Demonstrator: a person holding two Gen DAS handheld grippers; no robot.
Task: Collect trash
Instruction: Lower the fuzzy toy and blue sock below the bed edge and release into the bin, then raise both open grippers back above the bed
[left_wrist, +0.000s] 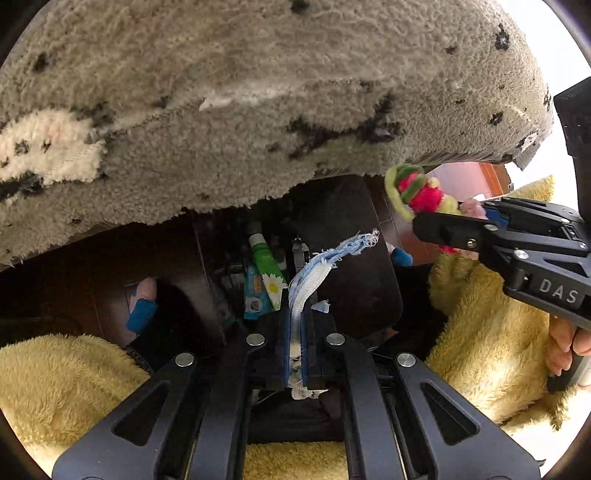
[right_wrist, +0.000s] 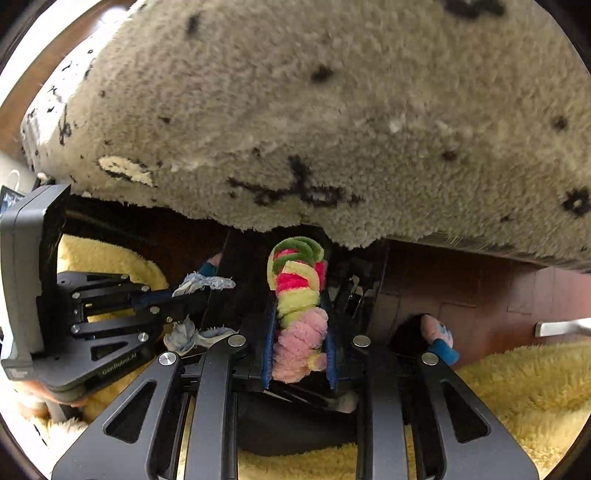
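My left hand-held gripper (left_wrist: 295, 332) clamps frayed blue cloth (left_wrist: 314, 269), my right hand-held gripper (right_wrist: 299, 332) a fuzzy multicoloured scrap (right_wrist: 299, 295); I should keep both grips firm above the black bin (left_wrist: 354, 236).

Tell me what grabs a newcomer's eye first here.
A speckled grey shag rug fills the top of both views. Below it, the right hand-held gripper clamps a fuzzy pink, yellow and green chenille strip; the left hand-held gripper pinches a frayed pale-blue cloth strip.

The rug (left_wrist: 258, 110) lies ahead of both grippers, the bin (left_wrist: 347, 258) before its near edge.
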